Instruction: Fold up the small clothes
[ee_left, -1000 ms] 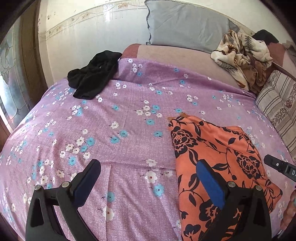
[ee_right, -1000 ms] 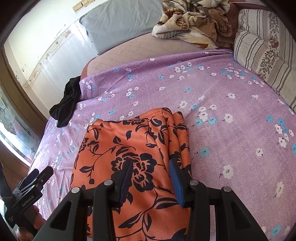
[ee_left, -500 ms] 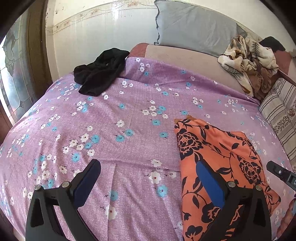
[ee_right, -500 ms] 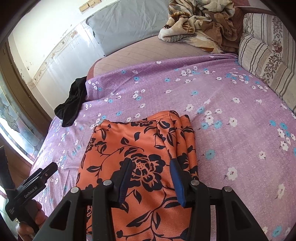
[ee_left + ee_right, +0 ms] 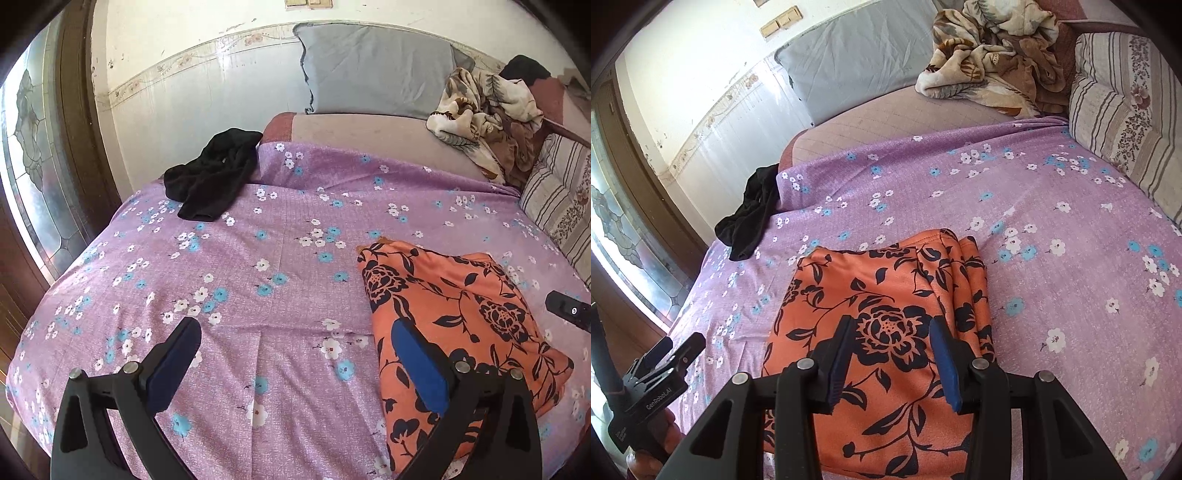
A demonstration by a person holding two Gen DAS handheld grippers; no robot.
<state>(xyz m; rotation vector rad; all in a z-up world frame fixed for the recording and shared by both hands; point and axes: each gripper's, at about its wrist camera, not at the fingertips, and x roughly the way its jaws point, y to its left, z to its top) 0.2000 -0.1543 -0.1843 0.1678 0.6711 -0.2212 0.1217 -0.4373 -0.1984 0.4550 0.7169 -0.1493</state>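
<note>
The right gripper stands partly open, its jaws apart above the orange garment with nothing held. The left gripper stands wide open and empty; its right finger overlaps the garment's left edge in view, but whether it touches the cloth cannot be told.

The orange garment lies folded into a rough rectangle on the near right of the purple sheet, with stacked layers along its right edge. It appears to be finished or nearly so.

Judged step: release the folded piece and go for the next. To do it well, both grippers should lift clear straight upward, so that no finger drags a layer and opens the fold. The black garment lies crumpled at the far left edge of the sheet, well apart from the orange one. It should be gripped by one edge, carried to the bare middle of the sheet and spread flat before any fold.

Count:
- Grippers: two.
- Small garments on the sheet: two, one orange and one black.
- Grey pillow: one, far, against the wall.
- Striped pillow: one, far right.
- Blanket: one, crumpled, far right.
</note>
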